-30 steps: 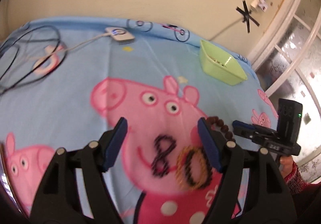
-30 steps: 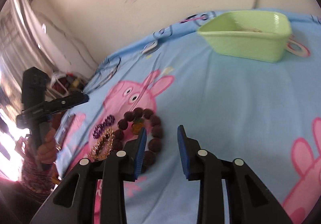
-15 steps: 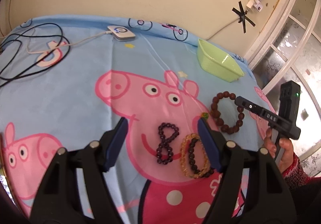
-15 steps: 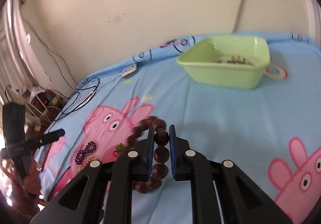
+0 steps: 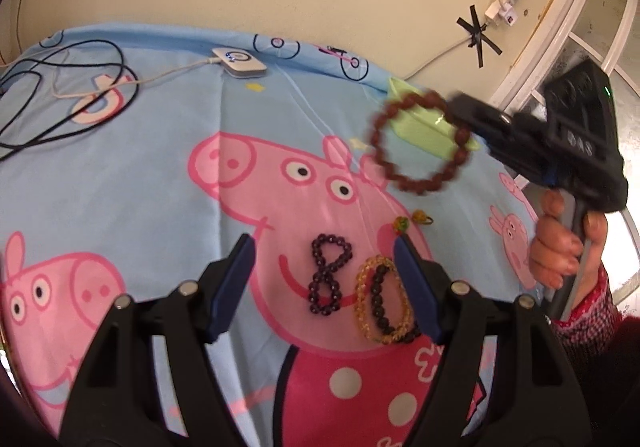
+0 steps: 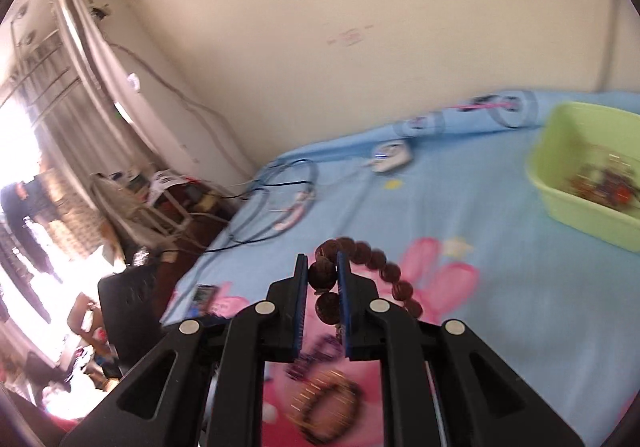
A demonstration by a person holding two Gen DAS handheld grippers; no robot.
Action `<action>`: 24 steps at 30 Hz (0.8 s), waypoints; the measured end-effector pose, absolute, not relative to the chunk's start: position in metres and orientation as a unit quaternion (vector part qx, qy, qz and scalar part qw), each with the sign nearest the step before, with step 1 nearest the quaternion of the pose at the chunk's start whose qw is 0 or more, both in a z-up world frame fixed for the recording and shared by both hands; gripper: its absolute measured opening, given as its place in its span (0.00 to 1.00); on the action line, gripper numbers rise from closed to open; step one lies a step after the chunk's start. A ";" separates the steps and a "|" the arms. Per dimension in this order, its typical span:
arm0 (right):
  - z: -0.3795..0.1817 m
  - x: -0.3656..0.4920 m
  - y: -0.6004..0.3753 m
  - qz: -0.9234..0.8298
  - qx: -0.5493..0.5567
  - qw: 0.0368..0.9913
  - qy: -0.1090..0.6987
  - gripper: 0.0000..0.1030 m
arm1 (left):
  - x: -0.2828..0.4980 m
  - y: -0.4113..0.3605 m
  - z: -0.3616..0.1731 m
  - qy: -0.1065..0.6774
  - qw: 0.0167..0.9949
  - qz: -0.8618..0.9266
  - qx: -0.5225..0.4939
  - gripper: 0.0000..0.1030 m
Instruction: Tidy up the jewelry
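Pinching brown bead bracelet (image 6: 376, 267) – right gripper (image 6: 322, 275) closed; left gripper (image 5: 324, 271) wide open, empty.

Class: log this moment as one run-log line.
right gripper: shut on brown bracelet, lifted | left gripper: open over purple bracelet | green tub: holds jewelry

Between the left gripper's (image 5: 324, 263) jaws, on the bed sheet (image 5: 160, 167), lie a twisted figure-eight bracelet (image 5: 329, 279) and, just right of it, two nested bracelets (image 5: 384, 299). Ahead and to the right hangs the large bead bracelet (image 5: 416, 143), pinched in the right gripper's (image 6: 323, 273) jaws, with the tub (image 6: 588, 175) behind it. Far ahead left lie the cables (image 5: 60, 95).
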State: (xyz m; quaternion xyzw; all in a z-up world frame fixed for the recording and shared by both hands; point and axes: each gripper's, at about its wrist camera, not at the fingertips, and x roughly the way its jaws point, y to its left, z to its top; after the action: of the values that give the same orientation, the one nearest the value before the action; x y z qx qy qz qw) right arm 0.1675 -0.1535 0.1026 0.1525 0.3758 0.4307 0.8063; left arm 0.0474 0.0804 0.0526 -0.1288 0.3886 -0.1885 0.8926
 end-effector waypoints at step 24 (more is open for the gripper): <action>0.016 0.146 -0.229 0.302 0.075 0.845 0.435 0.00 | 0.084 -0.021 0.044 0.421 0.868 -0.263 -0.018 0.56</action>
State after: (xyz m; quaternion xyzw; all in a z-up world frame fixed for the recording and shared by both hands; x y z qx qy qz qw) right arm 0.1456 -0.2293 0.0155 0.0748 0.4351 0.3023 0.8448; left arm 0.0844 -0.0207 0.0443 -0.0182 0.4212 -0.2627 0.8679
